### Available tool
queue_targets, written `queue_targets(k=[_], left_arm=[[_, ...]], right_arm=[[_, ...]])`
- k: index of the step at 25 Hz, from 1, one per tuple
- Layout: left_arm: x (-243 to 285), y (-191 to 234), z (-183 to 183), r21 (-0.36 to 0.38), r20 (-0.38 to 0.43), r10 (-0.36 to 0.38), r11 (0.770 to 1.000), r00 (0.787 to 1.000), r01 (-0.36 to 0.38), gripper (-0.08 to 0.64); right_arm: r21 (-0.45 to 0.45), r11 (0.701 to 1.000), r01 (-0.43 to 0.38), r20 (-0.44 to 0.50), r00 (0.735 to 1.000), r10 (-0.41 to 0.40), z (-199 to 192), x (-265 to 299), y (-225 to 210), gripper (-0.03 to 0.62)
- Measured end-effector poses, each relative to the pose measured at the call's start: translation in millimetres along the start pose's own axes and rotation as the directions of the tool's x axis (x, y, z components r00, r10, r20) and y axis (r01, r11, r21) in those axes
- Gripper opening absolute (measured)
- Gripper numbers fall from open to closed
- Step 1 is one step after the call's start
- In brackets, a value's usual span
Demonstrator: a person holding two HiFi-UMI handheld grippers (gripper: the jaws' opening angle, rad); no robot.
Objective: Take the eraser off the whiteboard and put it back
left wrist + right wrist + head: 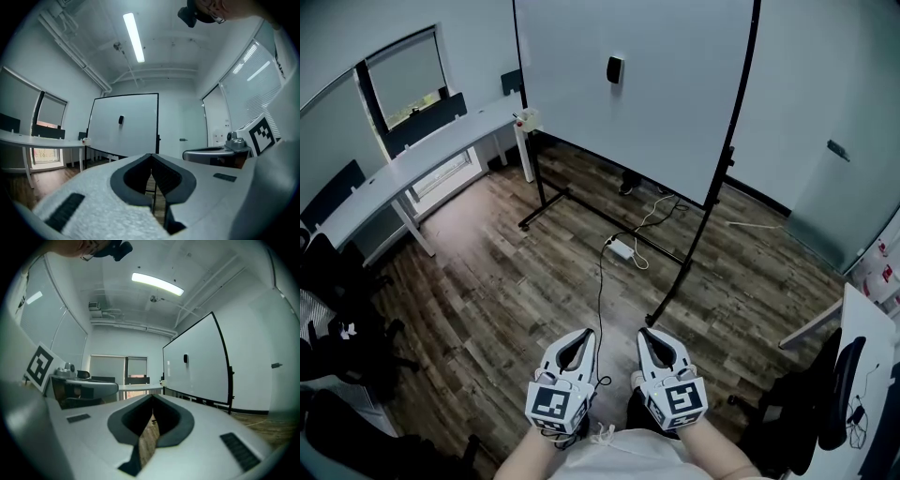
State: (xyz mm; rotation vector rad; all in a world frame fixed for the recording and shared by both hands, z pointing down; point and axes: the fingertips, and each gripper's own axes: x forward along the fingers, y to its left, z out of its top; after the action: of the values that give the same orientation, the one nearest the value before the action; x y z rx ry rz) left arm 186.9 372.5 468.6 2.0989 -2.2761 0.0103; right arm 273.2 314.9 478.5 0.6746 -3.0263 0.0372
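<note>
A small black eraser (pixel 614 68) sticks high on the whiteboard (pixel 675 103), which stands on a black wheeled frame across the room. Both of my grippers are held low and close to the body, far from the board. The left gripper (pixel 581 336) is shut with nothing between its jaws, and the right gripper (pixel 649 336) beside it is shut and empty too. In the left gripper view the eraser (pixel 121 120) shows on the board (pixel 136 131) straight ahead, above the left gripper (pixel 151 155). In the right gripper view the eraser (pixel 185 358) sits on the board (pixel 201 371), right of the right gripper (pixel 153 397).
A long white desk (pixel 403 164) runs along the left wall under a window (pixel 408 80). A power strip (pixel 621 248) and its cable lie on the wooden floor by the board's frame foot (pixel 666 305). Black chairs (pixel 328 281) stand at the left, another chair (pixel 839 394) and a table at the right.
</note>
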Motion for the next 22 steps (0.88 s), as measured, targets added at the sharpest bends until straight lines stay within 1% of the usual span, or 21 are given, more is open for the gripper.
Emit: queue_targets(k=[4, 7, 12, 15, 18, 22], left_arm=[[44.8, 14.4, -5.6, 0.016, -0.005, 0.033, 0.999, 0.999, -0.033, 0.017], [87.0, 26.7, 1.5, 0.012, 0.000, 0.070, 0.997, 0.998, -0.070, 0.017], [161.7, 40.9, 18.7, -0.003, 0.046, 0.109, 0.994, 0.993, -0.109, 0.017], [199.1, 44.7, 23.1, -0.007, 0.061, 0.121, 0.993, 0.991, -0.121, 0.017], [227.4, 50.0, 21.2, -0.029, 0.050, 0.122, 0.992, 0.991, -0.121, 0.017], [255.5, 74.2, 18.0, -0.051, 0.032, 0.147, 0.988, 0.989, -0.145, 0.017]], right_arm=[[0.013, 1.000, -0.029, 0.031, 0.999, 0.028, 3.8, 37.8, -38.2, 0.026], [0.018, 0.998, -0.064, 0.028, 0.998, 0.064, 7.3, 73.2, -70.6, 0.026], [-0.025, 0.993, -0.113, 0.051, 0.992, 0.114, 23.3, 126.5, -128.7, 0.026], [-0.041, 0.992, -0.121, 0.066, 0.990, 0.123, 32.3, 151.5, -163.5, 0.026], [-0.038, 0.992, -0.117, 0.065, 0.991, 0.119, 36.4, 174.8, -193.1, 0.026], [-0.017, 0.994, -0.112, 0.053, 0.992, 0.113, 31.2, 199.5, -215.1, 0.026]])
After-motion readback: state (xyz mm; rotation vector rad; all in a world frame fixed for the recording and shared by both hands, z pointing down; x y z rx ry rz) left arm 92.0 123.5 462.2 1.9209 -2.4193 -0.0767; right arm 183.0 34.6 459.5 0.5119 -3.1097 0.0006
